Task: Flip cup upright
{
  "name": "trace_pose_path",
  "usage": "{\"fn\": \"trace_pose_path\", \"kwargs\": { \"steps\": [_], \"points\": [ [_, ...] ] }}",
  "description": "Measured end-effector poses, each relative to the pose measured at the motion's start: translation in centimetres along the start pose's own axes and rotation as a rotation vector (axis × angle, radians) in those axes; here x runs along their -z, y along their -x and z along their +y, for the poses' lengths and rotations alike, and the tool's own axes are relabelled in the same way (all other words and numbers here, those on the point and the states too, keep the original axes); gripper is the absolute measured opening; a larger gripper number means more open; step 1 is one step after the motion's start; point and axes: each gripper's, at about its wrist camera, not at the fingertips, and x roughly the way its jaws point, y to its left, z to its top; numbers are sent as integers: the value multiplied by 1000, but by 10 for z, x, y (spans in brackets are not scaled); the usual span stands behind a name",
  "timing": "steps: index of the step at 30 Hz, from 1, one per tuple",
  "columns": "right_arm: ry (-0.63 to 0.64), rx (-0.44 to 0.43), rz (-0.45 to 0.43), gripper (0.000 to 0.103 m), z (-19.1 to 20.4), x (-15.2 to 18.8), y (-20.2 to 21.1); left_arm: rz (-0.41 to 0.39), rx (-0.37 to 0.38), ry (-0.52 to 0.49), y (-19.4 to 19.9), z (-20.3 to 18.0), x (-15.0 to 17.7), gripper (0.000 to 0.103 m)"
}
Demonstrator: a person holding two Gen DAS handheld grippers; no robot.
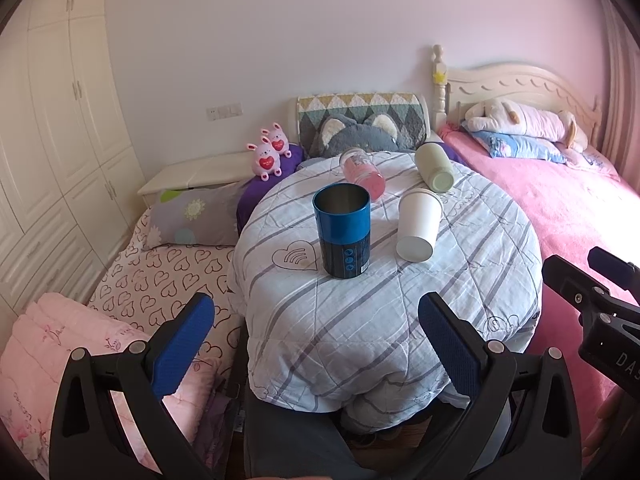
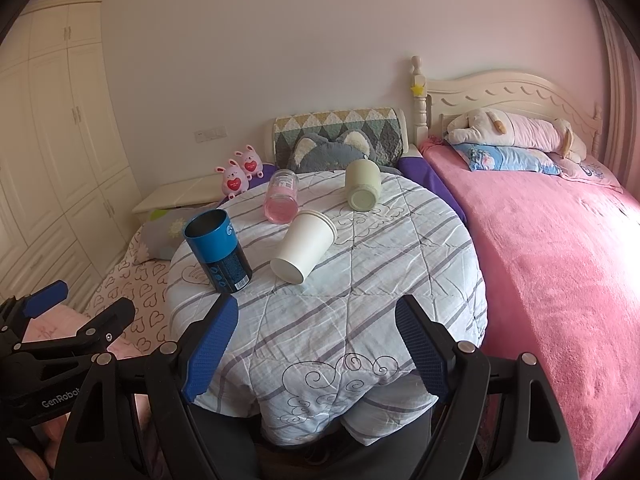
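Observation:
A blue cup stands upright, mouth up, on the striped quilt over a round table. A white paper cup lies on its side to its right, base toward me. A pink jar and a pale green cup lie on their sides farther back. My left gripper is open and empty, short of the blue cup. My right gripper is open and empty, short of the white cup and the blue cup; it also shows at the right edge of the left wrist view.
A pink bed lies to the right with a plush toy at its headboard. A heart-print bed lies to the left, with a wardrobe beyond. Two pink bunny toys and a grey cushion sit behind the table.

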Motion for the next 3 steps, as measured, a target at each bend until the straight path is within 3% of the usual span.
{"fn": "trace_pose_path", "kwargs": {
  "steps": [3],
  "points": [
    [-1,1,0,82,0,0,-1,2,-6,3,0,2,0,103]
  ]
}}
